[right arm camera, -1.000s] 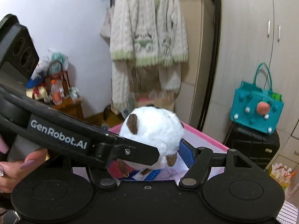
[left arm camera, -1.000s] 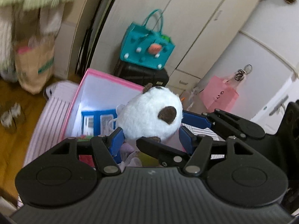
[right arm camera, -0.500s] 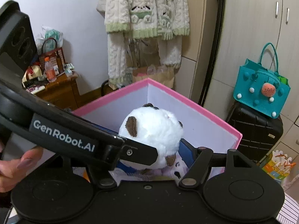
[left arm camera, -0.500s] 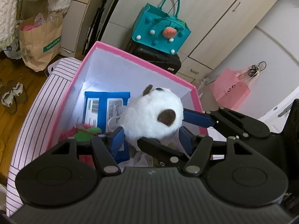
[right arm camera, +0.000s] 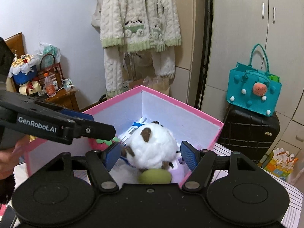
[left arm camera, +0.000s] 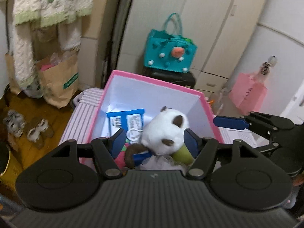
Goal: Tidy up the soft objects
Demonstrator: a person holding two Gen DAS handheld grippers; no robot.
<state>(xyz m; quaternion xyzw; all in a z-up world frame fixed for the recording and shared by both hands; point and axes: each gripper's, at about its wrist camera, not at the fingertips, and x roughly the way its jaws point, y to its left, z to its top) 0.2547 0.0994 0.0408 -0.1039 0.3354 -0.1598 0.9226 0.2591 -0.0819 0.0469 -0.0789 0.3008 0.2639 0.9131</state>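
A white plush toy with brown ears (left arm camera: 165, 131) (right arm camera: 152, 148) lies inside the pink-rimmed white box (left arm camera: 152, 79) (right arm camera: 182, 106), on top of other soft things. My left gripper (left arm camera: 153, 140) is open above the box, its blue pads apart on either side of the plush and not pressing it. My right gripper (right arm camera: 150, 154) is open too, its pads on either side of the plush and apart from it. Each gripper shows in the other's view.
In the box lie a blue packet (left arm camera: 125, 121), a green ball (right arm camera: 153, 176), a red strawberry plush (right arm camera: 100, 143) and a pale purple toy (right arm camera: 178, 169). The box stands on a striped cloth (left arm camera: 79, 117). Behind are a teal bag (right arm camera: 254, 89) on a black case, hanging sweaters and cupboards.
Both grippers held the plush above the box, lowered it in, then opened. The plush now rests in the box, free of the pads.
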